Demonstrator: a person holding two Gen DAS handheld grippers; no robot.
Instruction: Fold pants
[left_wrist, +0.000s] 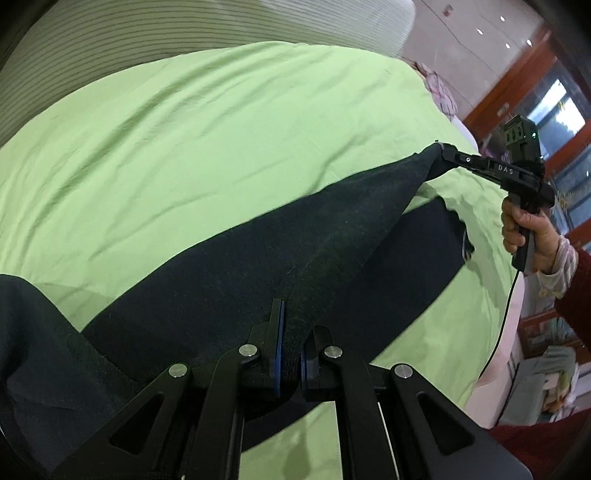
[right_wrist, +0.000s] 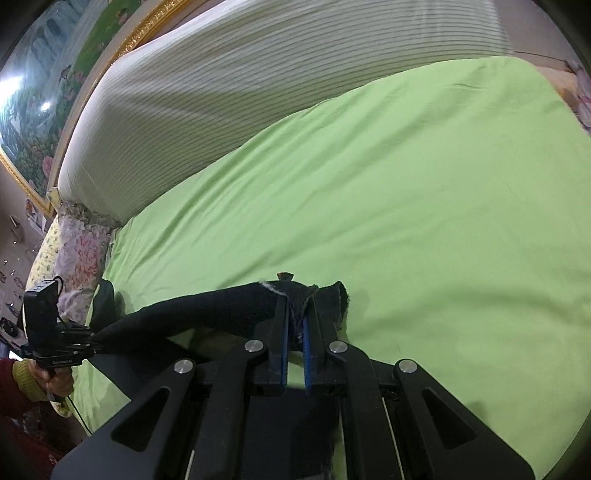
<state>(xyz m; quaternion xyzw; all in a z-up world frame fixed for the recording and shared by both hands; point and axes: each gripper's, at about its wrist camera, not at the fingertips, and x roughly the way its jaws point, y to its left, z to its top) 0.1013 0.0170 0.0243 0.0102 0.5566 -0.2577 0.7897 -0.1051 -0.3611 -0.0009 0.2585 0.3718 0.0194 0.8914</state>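
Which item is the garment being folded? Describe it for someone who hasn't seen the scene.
Start at the bed's light green sheet, below the striped white bolster. The pants lie across its near side, stretched between the two grippers. They are the only dark fabric there.

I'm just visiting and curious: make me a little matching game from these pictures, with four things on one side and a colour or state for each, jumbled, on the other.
Things:
1. pants
2. bed sheet
3. big cushion at the head of the bed
4. left tongs

Colour or state:
A. pale with thin stripes
B. light green
C. dark, stretched above the bed between two grips
D. shut on dark cloth

Pairs: 1-C, 2-B, 3-A, 4-D
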